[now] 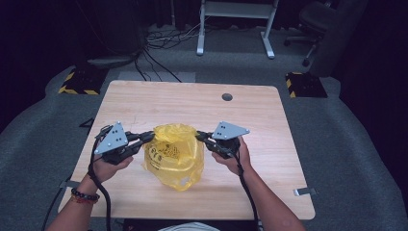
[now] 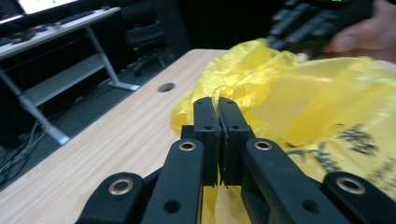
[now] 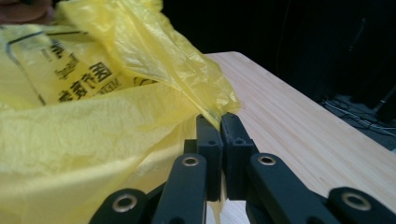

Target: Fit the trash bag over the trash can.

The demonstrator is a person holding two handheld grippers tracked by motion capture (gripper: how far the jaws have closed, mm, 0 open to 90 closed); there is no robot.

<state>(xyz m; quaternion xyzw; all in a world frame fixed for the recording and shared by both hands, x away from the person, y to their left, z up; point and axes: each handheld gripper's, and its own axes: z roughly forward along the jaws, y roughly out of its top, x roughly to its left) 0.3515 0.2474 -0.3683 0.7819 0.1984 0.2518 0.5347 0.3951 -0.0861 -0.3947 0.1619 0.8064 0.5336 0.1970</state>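
Yellow plastic bag (image 1: pixel 174 155) sits mid-table, a bit toward the near edge of the wooden table (image 1: pixel 250 120), standing puffed up w/ black print on its side. My left gripper (image 1: pixel 148 137) is pinching the bag's top rim on the left; jaws pressed together w/ thin film caught btwn them. My right gripper (image 1: pixel 200 137) pinches the rim on the right, same way, film running out from the closed tips. Both hands level, either side of the bag.
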